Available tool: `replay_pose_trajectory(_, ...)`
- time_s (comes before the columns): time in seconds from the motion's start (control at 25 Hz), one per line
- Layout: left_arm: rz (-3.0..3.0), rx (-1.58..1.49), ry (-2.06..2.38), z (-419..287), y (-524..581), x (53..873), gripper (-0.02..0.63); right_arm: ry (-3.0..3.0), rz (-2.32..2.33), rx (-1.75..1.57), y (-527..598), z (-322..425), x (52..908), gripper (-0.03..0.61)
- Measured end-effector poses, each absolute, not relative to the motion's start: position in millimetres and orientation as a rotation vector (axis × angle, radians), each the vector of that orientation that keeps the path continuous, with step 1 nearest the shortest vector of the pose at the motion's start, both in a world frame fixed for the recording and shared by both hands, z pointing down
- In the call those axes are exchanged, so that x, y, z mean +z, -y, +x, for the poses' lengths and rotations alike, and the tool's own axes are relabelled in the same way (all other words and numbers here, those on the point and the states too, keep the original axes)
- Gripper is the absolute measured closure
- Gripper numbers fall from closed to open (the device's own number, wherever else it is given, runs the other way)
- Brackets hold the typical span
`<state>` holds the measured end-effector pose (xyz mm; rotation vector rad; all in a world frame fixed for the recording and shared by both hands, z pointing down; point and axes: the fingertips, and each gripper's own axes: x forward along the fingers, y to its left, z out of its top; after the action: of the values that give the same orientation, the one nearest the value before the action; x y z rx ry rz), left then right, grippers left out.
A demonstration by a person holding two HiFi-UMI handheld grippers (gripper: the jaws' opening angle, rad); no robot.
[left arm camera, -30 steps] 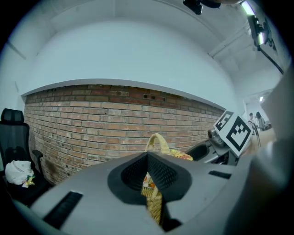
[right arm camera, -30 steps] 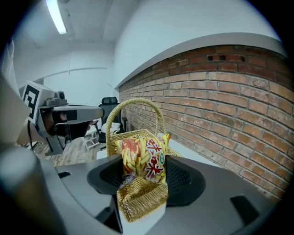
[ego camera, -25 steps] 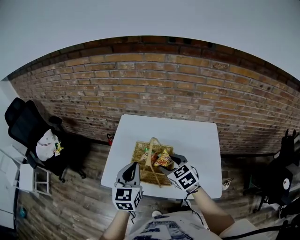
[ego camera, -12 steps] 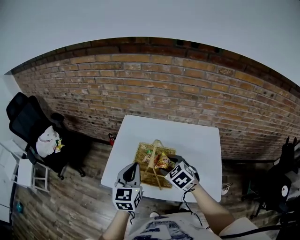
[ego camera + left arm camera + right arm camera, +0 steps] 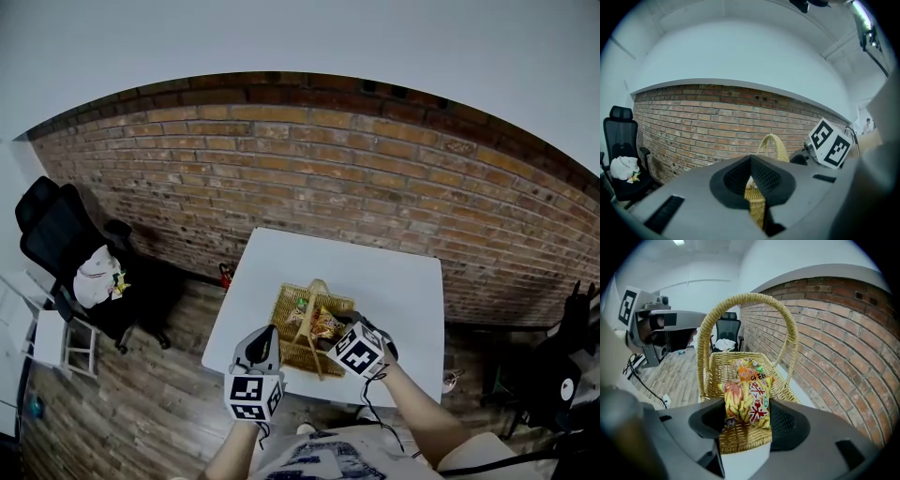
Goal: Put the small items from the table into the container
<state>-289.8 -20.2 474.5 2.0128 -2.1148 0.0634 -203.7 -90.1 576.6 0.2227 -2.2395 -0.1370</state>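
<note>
**Fries packet held over the wicker basket on a white table**

A plain white square table (image 5: 398, 281) stands against a red brick wall (image 5: 328, 178) that runs the width of the room, with a pale painted wall above the brickwork. The floor (image 5: 141, 403) is wood plank. At the left sits a black office chair (image 5: 52, 239) with a white bag (image 5: 94, 281) on its seat. A strip light (image 5: 862, 18) glows on the ceiling.

A woven wicker basket (image 5: 292, 354) with a tall hoop handle (image 5: 745, 298) sits on the near part of the table. The right gripper (image 5: 747, 416) pinches a snack packet (image 5: 747, 401) by its lower part, holding it upright over the basket's near rim. A second packet (image 5: 749, 369), orange and yellow, lies inside the basket behind it. The left gripper (image 5: 751, 161) points almost level at the basket's left side, its jaws drawn close on a strip of the wickerwork.

The held packet is yellow, printed with a picture of fries, large red Chinese characters and a small green badge. The characters are too distorted to read with certainty. The second packet carries dark lettering, too small to make out. Each gripper bears a cube of black-and-white square markers.
</note>
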Motion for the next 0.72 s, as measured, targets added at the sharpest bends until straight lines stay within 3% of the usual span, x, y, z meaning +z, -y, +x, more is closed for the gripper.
replay_pose_trajectory(0.72, 1.997, 0.051, 2.097, -284.9, 19.7, 480.7, 0.565, 2.267, 0.168, -0.112, 88.9, -207.5, 579.4, 0.311)
